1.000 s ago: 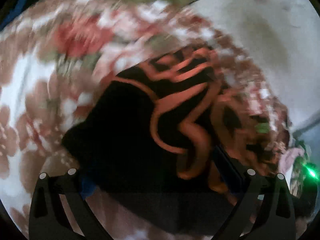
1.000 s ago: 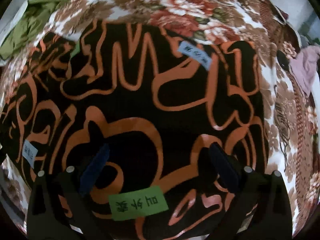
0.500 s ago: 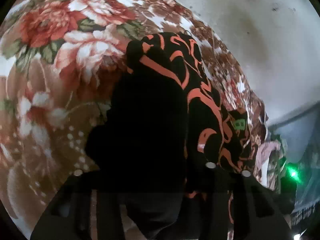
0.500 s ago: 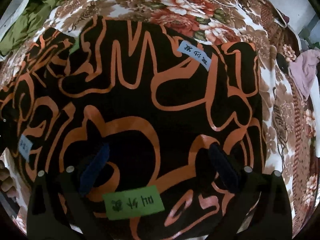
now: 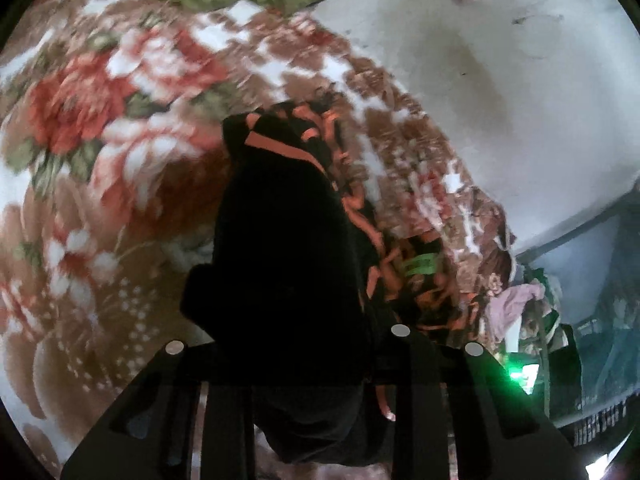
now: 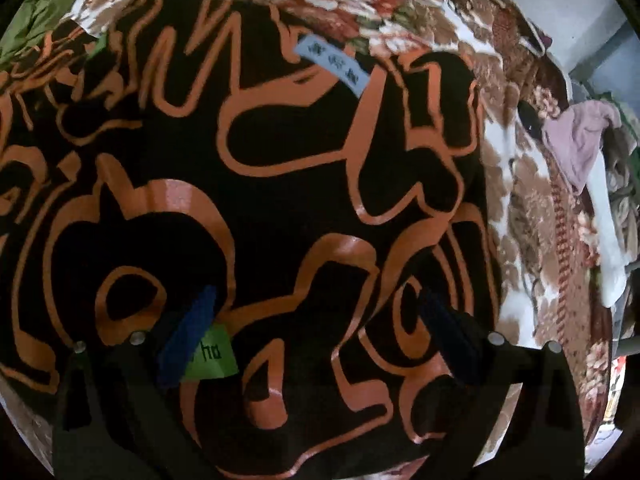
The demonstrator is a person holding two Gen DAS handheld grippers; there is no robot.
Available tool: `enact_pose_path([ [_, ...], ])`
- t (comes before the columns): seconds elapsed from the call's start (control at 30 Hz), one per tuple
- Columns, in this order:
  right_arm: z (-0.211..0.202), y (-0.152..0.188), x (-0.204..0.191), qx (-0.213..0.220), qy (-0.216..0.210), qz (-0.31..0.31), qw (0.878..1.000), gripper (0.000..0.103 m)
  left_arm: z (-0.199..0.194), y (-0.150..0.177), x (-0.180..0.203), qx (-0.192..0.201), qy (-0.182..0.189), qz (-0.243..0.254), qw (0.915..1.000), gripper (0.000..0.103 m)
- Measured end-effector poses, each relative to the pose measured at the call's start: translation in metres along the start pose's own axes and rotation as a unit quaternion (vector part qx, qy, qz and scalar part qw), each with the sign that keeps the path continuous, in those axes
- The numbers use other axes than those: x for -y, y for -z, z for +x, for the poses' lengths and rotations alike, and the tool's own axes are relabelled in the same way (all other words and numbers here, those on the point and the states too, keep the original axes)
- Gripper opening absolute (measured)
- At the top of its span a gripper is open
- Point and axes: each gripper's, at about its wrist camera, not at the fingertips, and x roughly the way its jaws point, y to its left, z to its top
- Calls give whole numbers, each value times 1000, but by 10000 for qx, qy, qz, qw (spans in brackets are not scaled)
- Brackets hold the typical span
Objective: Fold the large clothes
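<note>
While our left gripper (image 5: 304, 364) closes on the shirt (image 5: 288, 248), our right gripper (image 6: 316, 320) hangs open over it.

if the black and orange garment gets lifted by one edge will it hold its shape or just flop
Probably flop: in the left gripper, whose jaws are closing on it, the black and orange garment bunches into a limp fold. It lies draped flat over the floral blanket, so it likely drags rather than slides freely.
</note>
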Motion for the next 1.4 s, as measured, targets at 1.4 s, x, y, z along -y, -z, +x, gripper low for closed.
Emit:
enact_pose_path([
  [1.4,-49,3,-20,588,252,748,9951,98,0,-5,1,-252,340,457,9981,25],
])
